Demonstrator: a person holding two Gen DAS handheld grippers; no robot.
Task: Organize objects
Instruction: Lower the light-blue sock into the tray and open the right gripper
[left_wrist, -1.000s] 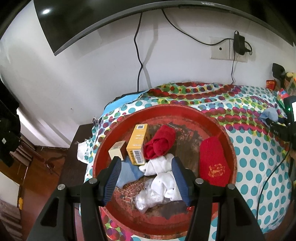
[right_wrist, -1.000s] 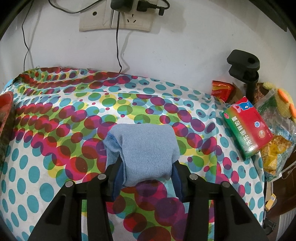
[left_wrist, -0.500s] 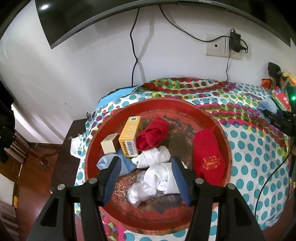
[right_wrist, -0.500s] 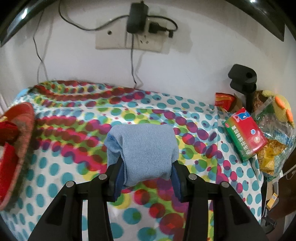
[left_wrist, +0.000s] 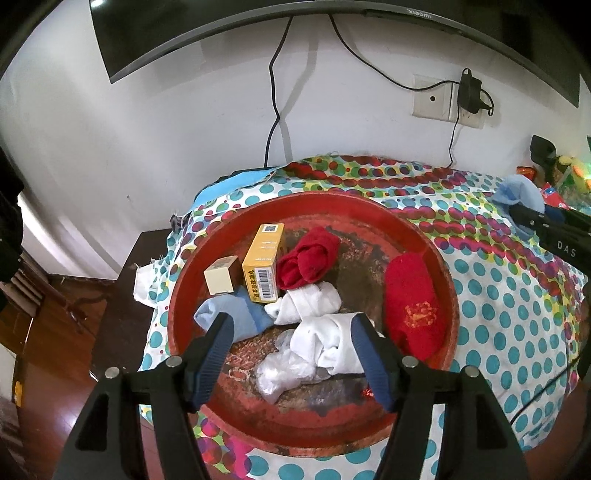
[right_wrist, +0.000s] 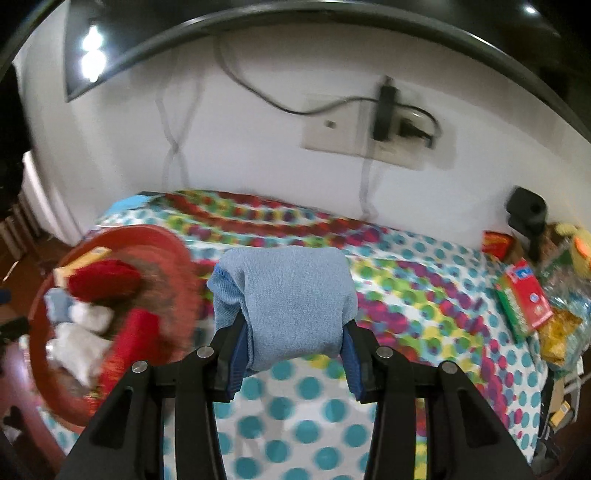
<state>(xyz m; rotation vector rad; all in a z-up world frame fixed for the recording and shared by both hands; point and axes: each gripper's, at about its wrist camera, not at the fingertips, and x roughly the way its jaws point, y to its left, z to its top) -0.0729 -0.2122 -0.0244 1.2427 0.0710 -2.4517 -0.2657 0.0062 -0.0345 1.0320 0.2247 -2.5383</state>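
Sorting looks midway: right gripper (right_wrist: 291, 363) carries a blue sock (right_wrist: 288, 302), jaws clamped on it, above the surface near the tray (left_wrist: 448, 280), while left gripper (left_wrist: 291, 354) hovers, jaws open and empty, over socks and boxes still heaped inside.

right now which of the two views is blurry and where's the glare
Left wrist view: sharp, the red tray and yellow box crisp, fisheye bending the TV edge. Right wrist view: motion-smeared, worst on the tray and wall socket; lamp glare on the TV; the held blue sock stays sharp.
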